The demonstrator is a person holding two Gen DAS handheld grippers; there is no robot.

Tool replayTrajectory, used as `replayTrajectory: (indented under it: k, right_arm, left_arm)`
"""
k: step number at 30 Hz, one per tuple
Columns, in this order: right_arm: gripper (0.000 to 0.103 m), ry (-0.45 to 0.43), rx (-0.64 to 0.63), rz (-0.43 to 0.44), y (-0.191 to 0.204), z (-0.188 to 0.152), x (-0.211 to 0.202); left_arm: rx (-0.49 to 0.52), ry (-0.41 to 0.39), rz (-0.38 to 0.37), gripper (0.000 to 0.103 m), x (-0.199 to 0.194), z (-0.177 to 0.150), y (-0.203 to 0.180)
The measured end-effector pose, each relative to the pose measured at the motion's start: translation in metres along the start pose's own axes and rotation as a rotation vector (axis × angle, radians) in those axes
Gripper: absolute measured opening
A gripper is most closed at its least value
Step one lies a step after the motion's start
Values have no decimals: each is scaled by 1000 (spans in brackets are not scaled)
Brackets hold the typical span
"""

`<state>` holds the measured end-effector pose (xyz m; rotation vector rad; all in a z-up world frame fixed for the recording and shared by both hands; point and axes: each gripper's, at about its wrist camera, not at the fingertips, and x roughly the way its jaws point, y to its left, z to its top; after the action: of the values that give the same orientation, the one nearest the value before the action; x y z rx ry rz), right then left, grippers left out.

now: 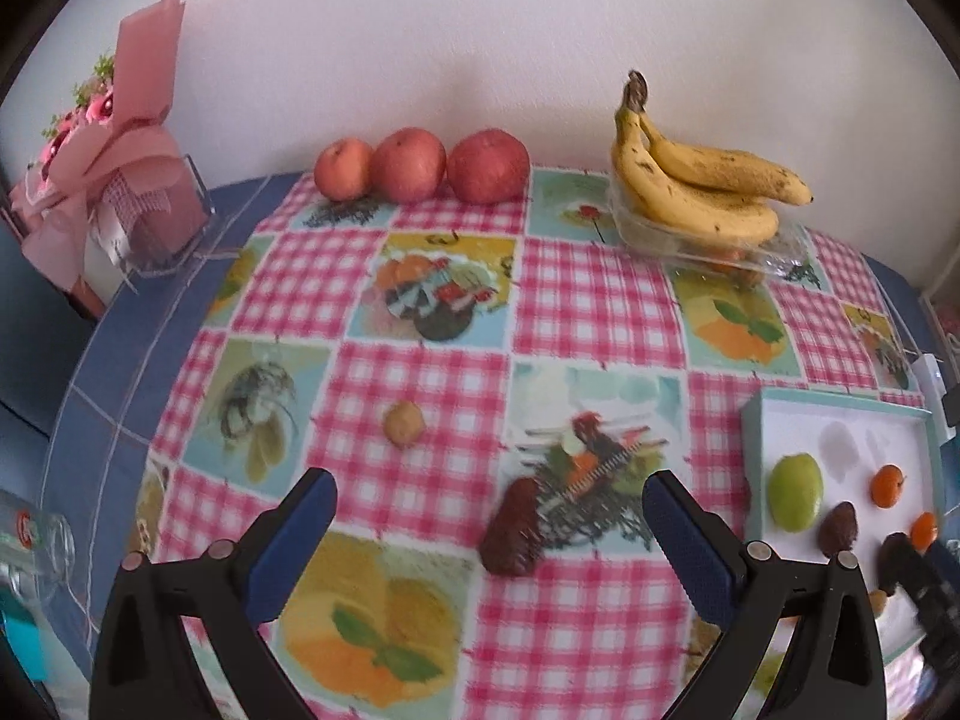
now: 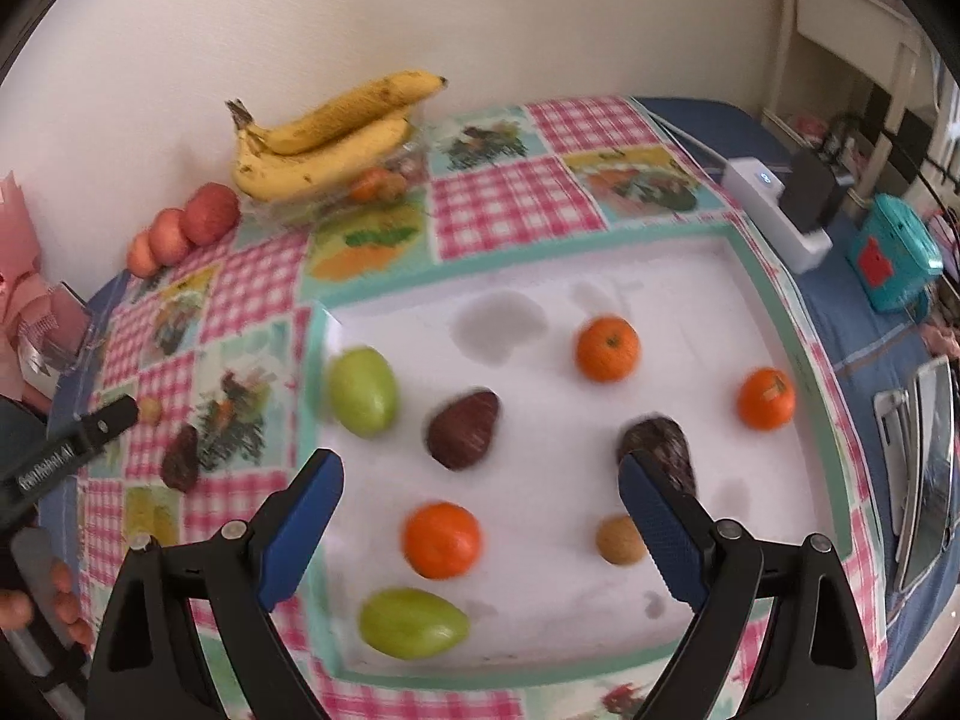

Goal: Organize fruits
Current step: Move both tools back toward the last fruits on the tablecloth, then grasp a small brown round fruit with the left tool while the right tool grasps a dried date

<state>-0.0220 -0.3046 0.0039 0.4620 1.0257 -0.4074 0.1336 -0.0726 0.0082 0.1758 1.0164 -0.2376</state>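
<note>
**Left wrist view: both grippers wide open over table and tray, nothing held**

The table (image 1: 108, 360) carries a checked tablecloth (image 1: 588, 312) printed with fruit pictures. At its right edge sits the white tray (image 2: 768, 276) with a teal rim.

Along the table's far edge, against the wall, a bunch of bananas (image 1: 696, 192) rests on a clear plastic container (image 1: 780, 258), with three red apples (image 1: 420, 165) in a row to its left. At the far left corner stands a pink wrapped bouquet (image 1: 114, 180).

The left gripper (image 1: 489, 519) hangs above the cloth near the table's front edge, its jaws spread wide and empty. A dark brown scaly fruit (image 1: 513, 531) lies on the cloth between the fingertips, closer to the right one, touching neither. A small tan fruit (image 1: 405, 423) lies farther in, apart from it.

The right gripper (image 2: 480, 495) hovers over the tray, jaws likewise spread wide, gripping nothing. In the tray lie two green fruits (image 2: 363, 390), three oranges (image 2: 606, 348), two more dark brown fruits (image 2: 465, 429) and a small tan one (image 2: 618, 540). One dark fruit sits just behind the right fingertip (image 2: 651, 498); whether they touch I cannot tell.
</note>
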Motion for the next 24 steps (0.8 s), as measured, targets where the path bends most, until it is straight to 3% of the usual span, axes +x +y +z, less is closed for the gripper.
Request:
replayTrajectory:
  k: [7,20,24]
  right_arm:
    - [93,-19,-53,70,48,23,2]
    - [93,14,-158,164,140,35,28]
    - [93,38,-206,181,169,28,40]
  left_arm:
    - [-7,-49,16,103,4,11,38]
    - [-292,-28,91,103,11,8,144]
    - [-340,-19,71,103,12,5,164]
